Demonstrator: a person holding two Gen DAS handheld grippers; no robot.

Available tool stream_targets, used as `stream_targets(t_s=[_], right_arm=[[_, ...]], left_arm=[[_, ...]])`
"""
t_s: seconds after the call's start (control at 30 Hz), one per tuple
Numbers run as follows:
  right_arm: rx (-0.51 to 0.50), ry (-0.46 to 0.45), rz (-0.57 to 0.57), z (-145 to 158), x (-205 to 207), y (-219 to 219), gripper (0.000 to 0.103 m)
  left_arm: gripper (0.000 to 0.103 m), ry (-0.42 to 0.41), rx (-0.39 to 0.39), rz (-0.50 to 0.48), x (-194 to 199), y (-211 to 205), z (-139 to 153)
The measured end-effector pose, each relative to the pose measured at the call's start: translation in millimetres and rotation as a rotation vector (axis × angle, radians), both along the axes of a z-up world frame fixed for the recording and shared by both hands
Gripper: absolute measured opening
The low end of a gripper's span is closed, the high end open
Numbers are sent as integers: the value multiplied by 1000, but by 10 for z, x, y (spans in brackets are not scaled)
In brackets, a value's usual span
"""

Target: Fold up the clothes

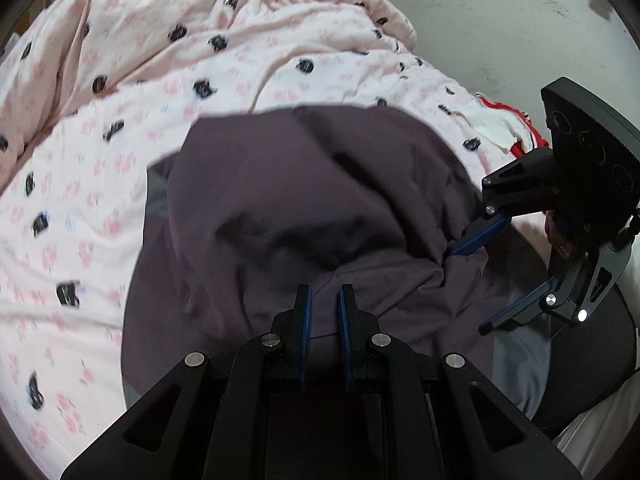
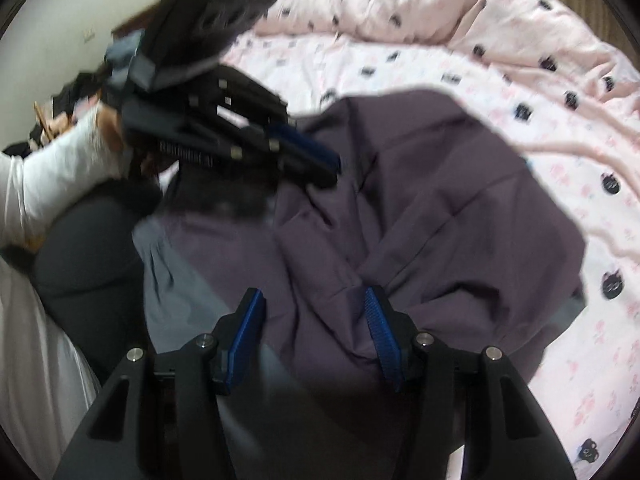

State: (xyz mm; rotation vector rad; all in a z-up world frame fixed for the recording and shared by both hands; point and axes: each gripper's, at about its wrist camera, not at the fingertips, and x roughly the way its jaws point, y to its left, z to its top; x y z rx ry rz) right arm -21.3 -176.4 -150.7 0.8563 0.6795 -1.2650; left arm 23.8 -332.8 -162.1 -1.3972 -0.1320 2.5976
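One purple garment, one quilt, two grippers.

A single purple garment (image 1: 320, 200) lies rumpled on one pink patterned quilt (image 1: 120, 100); one more piece of clothing, a white and red garment (image 1: 504, 128), sits at the quilt's far right edge. Two grippers are in view: the left gripper (image 1: 324, 300) and the right gripper (image 2: 316, 308), each with two blue-padded fingers. One white sleeve (image 2: 60, 168) shows behind the left gripper.
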Motion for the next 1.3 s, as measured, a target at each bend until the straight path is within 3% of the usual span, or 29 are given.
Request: stream_targets(t_s=[0.2, 0.33, 0.4, 0.47, 0.53, 0.6, 0.9, 1.03, 1.3], right_arm=[[-11, -8, -7, 14, -13, 14, 55], [-108, -45, -71, 278, -70, 213, 55], [-171, -73, -129, 423, -122, 354, 55], [-225, -105, -207, 513, -134, 524, 59], [-263, -107, -307, 555, -113, 688, 70], [-273, -112, -411, 529, -68, 831, 79], [-288, -123, -841, 351, 154, 1399, 80], [-199, -88, -889, 154, 317, 1460, 80], [-70, -88, -902, -217, 522, 1597, 80]], left_arm=[[11, 18, 15, 7, 45, -26, 11], [12, 118, 27, 53, 297, -90, 251], [22, 170, 19, 102, 516, -133, 386], [54, 225, -5, 164, 754, -165, 489], [73, 277, -35, 232, 1035, -186, 556], [77, 306, -58, 286, 1307, -211, 588], [77, 74, -130, 319, 1770, -237, 83], [77, 21, -98, 340, 1954, -331, -151], [76, 5, 26, 311, 2159, -434, -347]])
